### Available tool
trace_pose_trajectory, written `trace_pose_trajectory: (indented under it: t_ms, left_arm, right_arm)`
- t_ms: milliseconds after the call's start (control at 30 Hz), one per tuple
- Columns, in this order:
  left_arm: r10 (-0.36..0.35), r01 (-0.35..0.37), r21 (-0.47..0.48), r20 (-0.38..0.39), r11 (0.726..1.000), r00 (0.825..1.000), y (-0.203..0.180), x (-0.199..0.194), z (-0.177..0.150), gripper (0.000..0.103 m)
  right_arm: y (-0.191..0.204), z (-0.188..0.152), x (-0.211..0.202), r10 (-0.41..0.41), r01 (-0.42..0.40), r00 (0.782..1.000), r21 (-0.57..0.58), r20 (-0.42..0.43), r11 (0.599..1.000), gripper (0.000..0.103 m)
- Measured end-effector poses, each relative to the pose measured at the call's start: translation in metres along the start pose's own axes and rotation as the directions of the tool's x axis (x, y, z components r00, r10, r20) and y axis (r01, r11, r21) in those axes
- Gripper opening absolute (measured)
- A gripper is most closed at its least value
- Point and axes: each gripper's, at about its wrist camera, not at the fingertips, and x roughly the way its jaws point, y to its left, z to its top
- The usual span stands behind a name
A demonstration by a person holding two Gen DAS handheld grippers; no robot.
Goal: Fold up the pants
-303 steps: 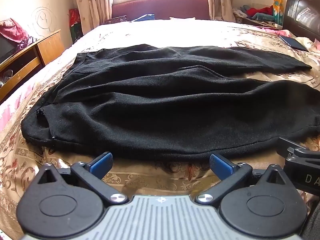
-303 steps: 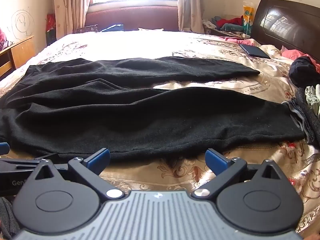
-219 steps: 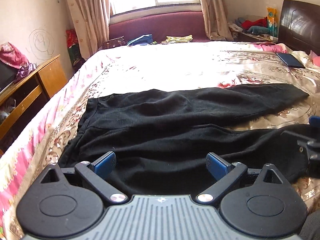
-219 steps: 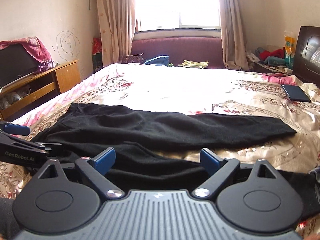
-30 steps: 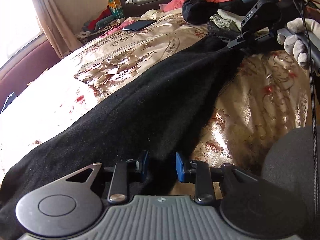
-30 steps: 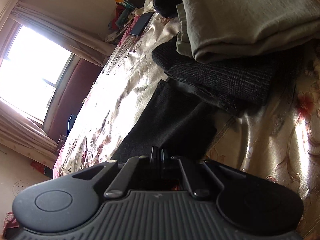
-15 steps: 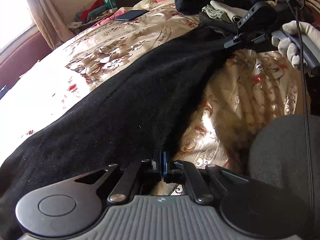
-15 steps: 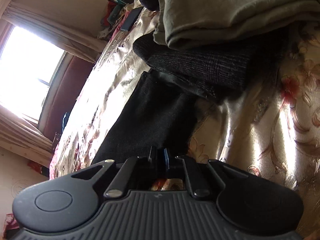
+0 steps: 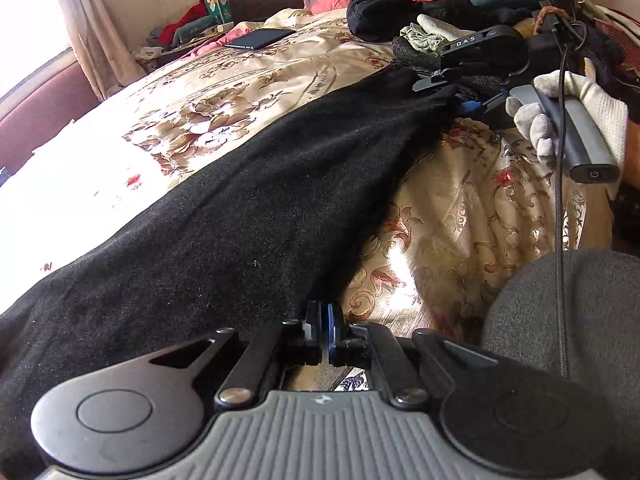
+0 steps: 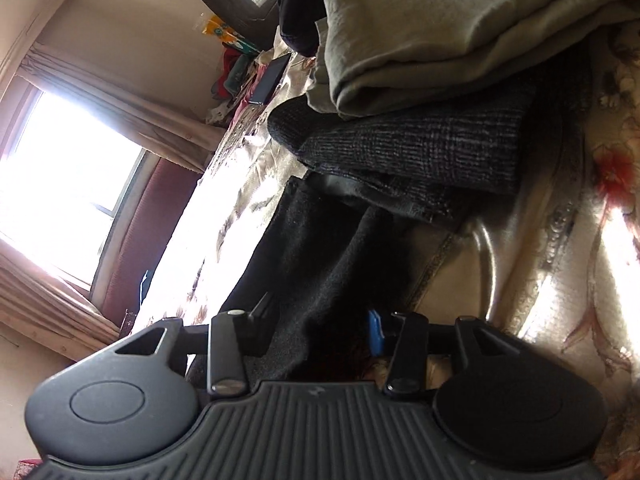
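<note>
**Pants laid leg over leg along the bed; the crosswise folds are left to do**

The black pants lie on the bed as one long dark band, running in the left wrist view from 8 o'clock up to 1 o'clock. Only a single width of cloth shows, so the lengthwise fold, one leg on the other, looks done. The length is not yet shortened: no crosswise fold shows.

The left gripper has its fingers closed on the near edge of the pants, the cloth pinched between the pads at 6 o'clock. The right gripper, held in a white-gloved hand, is at the far end of the band, at 1 o'clock in the left view. Its fingers are opening, with the hem end of the pants between them but no longer clamped.

That end lies just beside a stack of folded clothes. By this reading the leg ends have just been set down straight; what is left is to bring one end over toward the other, probably twice, and smooth the bundle.
</note>
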Motion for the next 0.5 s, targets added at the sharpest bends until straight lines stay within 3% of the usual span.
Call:
trace_pose_trajectory:
  t_ms: [167,200,233,300,367,433,500]
  left_arm:
    - [-0.001,0.002,-0.029,0.026,1.000,1.000,0.002,-0.002,0.001,0.020]
    - [-0.002,0.004,-0.037,0.037,0.999,0.999,0.003,-0.004,0.002,0.020]
    - [-0.001,0.003,-0.041,0.044,0.999,0.999,0.004,-0.005,0.003,0.020]
    - [0.003,0.000,-0.042,0.053,0.999,0.999,0.004,-0.008,0.005,0.020]
    - [0.016,-0.013,-0.039,0.068,0.999,0.998,0.006,-0.013,0.009,0.020]
    - [0.027,-0.022,-0.050,0.099,0.998,0.995,0.008,-0.019,0.012,0.023]
    - [0.034,-0.026,-0.065,0.122,0.998,0.992,0.011,-0.020,0.015,0.030]
  right_arm:
    - [-0.009,-0.014,-0.004,0.073,-0.080,0.995,0.109,0.064,0.991,0.043]
    - [-0.010,-0.018,-0.003,0.088,-0.095,0.994,0.127,0.060,0.987,0.030]
    - [-0.010,-0.018,0.003,0.092,-0.094,0.995,0.140,0.027,0.986,0.008]
    - [-0.007,-0.013,0.011,0.088,-0.087,0.996,0.168,0.001,0.982,0.008]
    - [0.004,0.001,0.005,0.164,-0.167,0.986,0.193,0.031,0.967,0.007]
    - [0.025,0.015,-0.008,0.201,-0.207,0.978,0.131,0.055,0.970,0.007]
    - [0.036,0.022,-0.016,0.175,-0.180,0.982,0.055,0.076,0.982,0.007]
